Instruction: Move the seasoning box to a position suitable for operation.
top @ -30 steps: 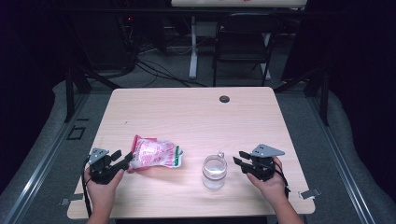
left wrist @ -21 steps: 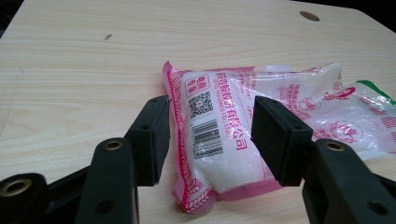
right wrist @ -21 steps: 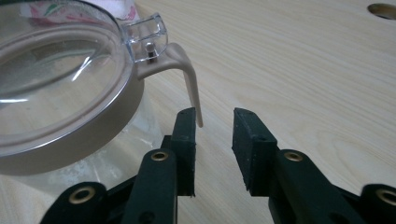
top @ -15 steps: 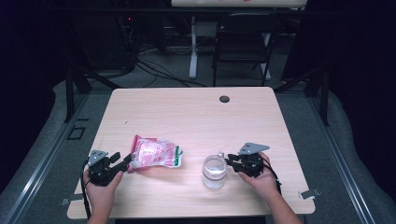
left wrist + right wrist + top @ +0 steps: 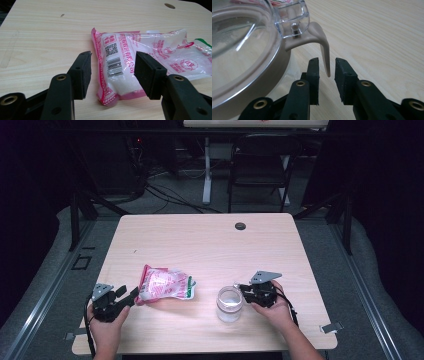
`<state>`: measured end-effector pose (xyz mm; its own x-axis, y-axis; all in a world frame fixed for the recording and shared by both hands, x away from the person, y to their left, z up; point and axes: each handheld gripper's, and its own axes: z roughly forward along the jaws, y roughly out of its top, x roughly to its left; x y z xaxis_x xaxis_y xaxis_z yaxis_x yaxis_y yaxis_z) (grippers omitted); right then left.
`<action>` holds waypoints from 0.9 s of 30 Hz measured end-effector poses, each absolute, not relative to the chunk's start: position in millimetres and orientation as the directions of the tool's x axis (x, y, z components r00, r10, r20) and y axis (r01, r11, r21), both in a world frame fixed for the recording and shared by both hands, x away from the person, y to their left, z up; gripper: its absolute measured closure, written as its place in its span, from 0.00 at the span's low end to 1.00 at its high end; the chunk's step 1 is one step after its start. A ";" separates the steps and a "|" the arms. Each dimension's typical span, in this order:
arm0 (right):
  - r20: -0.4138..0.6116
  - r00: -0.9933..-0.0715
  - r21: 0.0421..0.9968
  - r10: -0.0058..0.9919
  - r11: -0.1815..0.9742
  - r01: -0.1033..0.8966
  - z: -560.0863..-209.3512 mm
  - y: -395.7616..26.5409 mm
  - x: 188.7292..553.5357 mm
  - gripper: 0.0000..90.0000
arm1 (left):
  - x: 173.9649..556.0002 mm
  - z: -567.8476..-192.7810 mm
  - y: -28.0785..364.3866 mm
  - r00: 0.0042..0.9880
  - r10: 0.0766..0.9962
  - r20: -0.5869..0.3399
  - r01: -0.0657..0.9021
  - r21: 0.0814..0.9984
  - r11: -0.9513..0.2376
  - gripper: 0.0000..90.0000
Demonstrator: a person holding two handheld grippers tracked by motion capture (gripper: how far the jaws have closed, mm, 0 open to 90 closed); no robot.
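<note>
Beige latch tab (image 5: 325, 53) of clear jar (image 5: 229, 304) between right gripper (image 5: 327, 67) jaws, just closing, small gaps remain; left gripper (image 5: 112, 70) jaws apart around pink bag (image 5: 140, 62) end.

A pale wooden table (image 5: 200, 245) is standing on grey carpet (image 5: 360, 270) in a dim room. At twelve o'clock beyond it, a dark folding chair (image 5: 260, 167) and a white desk leg (image 5: 206, 175) are sitting among black cables (image 5: 165, 185) trailing over the floor.

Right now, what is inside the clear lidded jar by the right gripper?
Through the clear lid of the clear lidded jar, only pale reflections and wood-toned blur show; whether it holds anything cannot be told. The beige lid latch hangs between the right gripper's jaws.
</note>
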<state>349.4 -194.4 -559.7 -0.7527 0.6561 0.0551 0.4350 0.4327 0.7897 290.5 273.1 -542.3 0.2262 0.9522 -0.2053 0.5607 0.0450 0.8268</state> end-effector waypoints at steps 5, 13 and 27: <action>0.065 -0.762 0.792 0.645 0.431 0.432 -559.4 -192.7 354.1 0.83 | 286.3 -542.3 276.3 0.214 0.955 -0.203 0.555 0.830 0.053 0.53; 0.084 -0.761 0.789 0.644 0.423 0.445 -562.3 -191.8 358.5 0.86 | 282.7 -541.8 280.0 0.201 0.958 -0.203 0.554 0.830 0.060 0.53; 0.063 -0.769 0.787 0.636 0.443 0.430 -560.1 -188.7 358.0 0.92 | 281.4 -541.6 279.9 0.201 0.959 -0.199 0.554 0.831 0.056 0.53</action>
<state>358.0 -188.7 -560.1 -0.7694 0.6356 0.0630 0.4303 0.4429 0.7866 281.4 279.9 -541.6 0.2006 0.9593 -0.1989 0.5537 0.0564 0.8308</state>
